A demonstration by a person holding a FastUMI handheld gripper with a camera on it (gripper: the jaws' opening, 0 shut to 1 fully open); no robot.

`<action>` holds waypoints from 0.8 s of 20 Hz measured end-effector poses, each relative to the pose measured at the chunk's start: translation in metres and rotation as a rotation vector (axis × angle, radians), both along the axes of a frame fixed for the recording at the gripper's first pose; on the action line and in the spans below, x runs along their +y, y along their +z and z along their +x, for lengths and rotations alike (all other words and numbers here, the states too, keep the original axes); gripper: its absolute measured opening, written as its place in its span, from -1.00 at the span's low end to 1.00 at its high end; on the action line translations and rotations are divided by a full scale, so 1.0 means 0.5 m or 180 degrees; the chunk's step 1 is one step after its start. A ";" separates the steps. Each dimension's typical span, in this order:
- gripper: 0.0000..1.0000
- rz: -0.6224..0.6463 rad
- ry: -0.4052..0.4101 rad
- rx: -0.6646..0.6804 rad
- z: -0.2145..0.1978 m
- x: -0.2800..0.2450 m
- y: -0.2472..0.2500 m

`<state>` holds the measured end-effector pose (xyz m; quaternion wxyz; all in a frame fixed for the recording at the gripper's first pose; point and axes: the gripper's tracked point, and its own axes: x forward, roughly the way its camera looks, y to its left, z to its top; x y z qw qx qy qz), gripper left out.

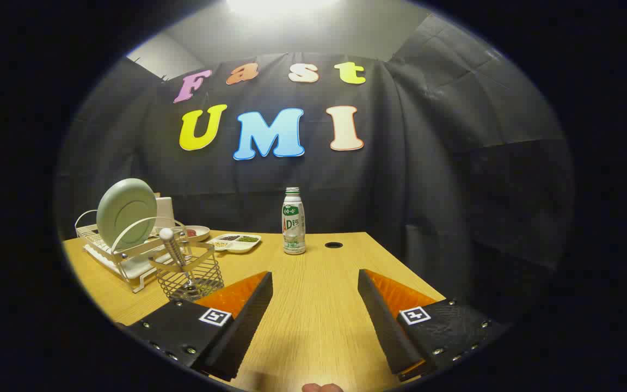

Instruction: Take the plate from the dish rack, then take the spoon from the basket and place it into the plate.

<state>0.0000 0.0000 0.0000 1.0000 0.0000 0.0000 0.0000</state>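
- My gripper (315, 283) is wide open and holds nothing; bare table (313, 326) shows between its two fingers at the bottom of the frame.
- The plate (127, 213) stands on edge in the dish rack (123, 256) at the middle left of the frame, leaning in the wire slots, which keep it upright and leave its rim free to pinch.
- From my gripper, the plate is well off to the left and farther back, beyond my left finger (251, 299); nothing of it lies between the fingers yet.
- The spoon (174, 253) stands handle-up in the wire basket (188, 277), which hangs on the near front of the rack, just ahead of my left finger's tip. Standing that way, its round handle end sticks above the basket rim, so I judge it easy to pinch from above.
- A bottle (294, 222) stands upright near the centre of the frame, straight ahead beyond the fingers and well apart from the rack.
- A small divided dish (235, 242) and a bowl (196, 233) sit behind the rack, toward the back of the table.
- I judge the task not yet begun: plate in the rack, spoon in the basket. My first move calls for swinging left toward the plate's rim.
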 end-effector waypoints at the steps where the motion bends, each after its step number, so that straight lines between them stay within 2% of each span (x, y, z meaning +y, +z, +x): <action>1: 0.93 0.0007 -0.0027 -0.0028 0.020 -0.005 0.007; 4: 0.93 0.0067 -0.0099 -0.0131 0.083 -0.018 0.050; 7: 0.93 0.0023 -0.0126 -0.0278 0.100 -0.036 0.143; 11: 0.95 0.0094 -0.0150 -0.0295 0.049 -0.020 0.264; 16: 0.95 0.0071 -0.0069 -0.0327 -0.029 0.073 0.403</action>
